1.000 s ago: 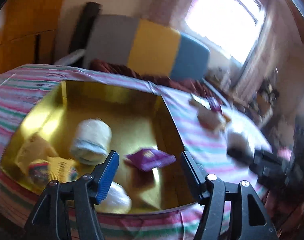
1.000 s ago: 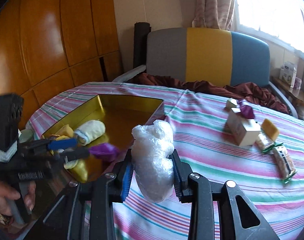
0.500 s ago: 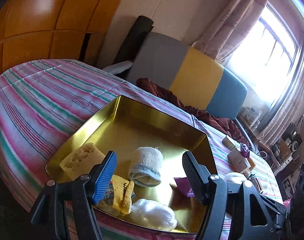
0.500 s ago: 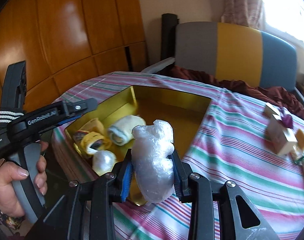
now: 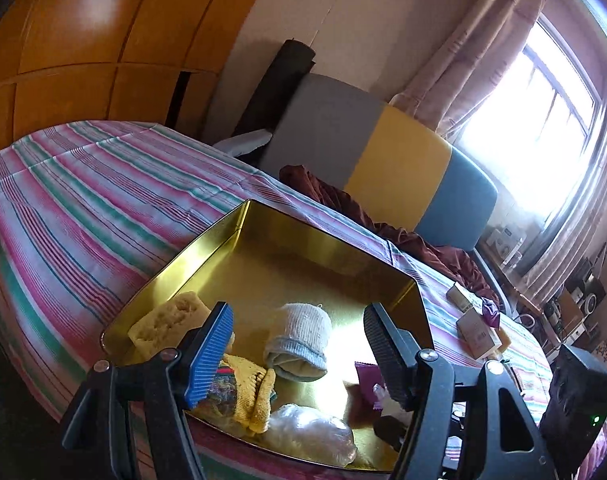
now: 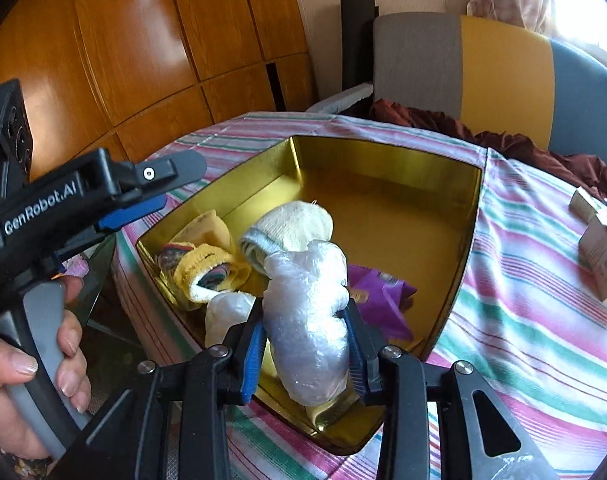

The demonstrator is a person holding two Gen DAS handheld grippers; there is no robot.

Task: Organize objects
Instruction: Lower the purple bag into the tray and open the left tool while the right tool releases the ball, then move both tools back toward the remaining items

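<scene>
A gold tray sits on the striped tablecloth. In it lie a rolled white sock, a yellow sponge, a yellow striped cloth, a purple packet and a clear plastic bundle. My left gripper hovers at the tray's near side, open and with nothing between its fingers. My right gripper grips a second clear plastic bundle above the tray's near corner. Its jaws are opening slightly, though both pads still press on the bundle. In the right wrist view a hand holds the left gripper at the left.
Small cardboard boxes and wrapped items lie on the cloth right of the tray. A grey, yellow and blue chair with dark red cloth stands behind the table. Wooden panelling lies to the left and a bright window to the right.
My right gripper has carried the plastic bundle left, from over the cloth to over the tray's near corner. The left gripper has drawn back to the tray's left side and rolled.
</scene>
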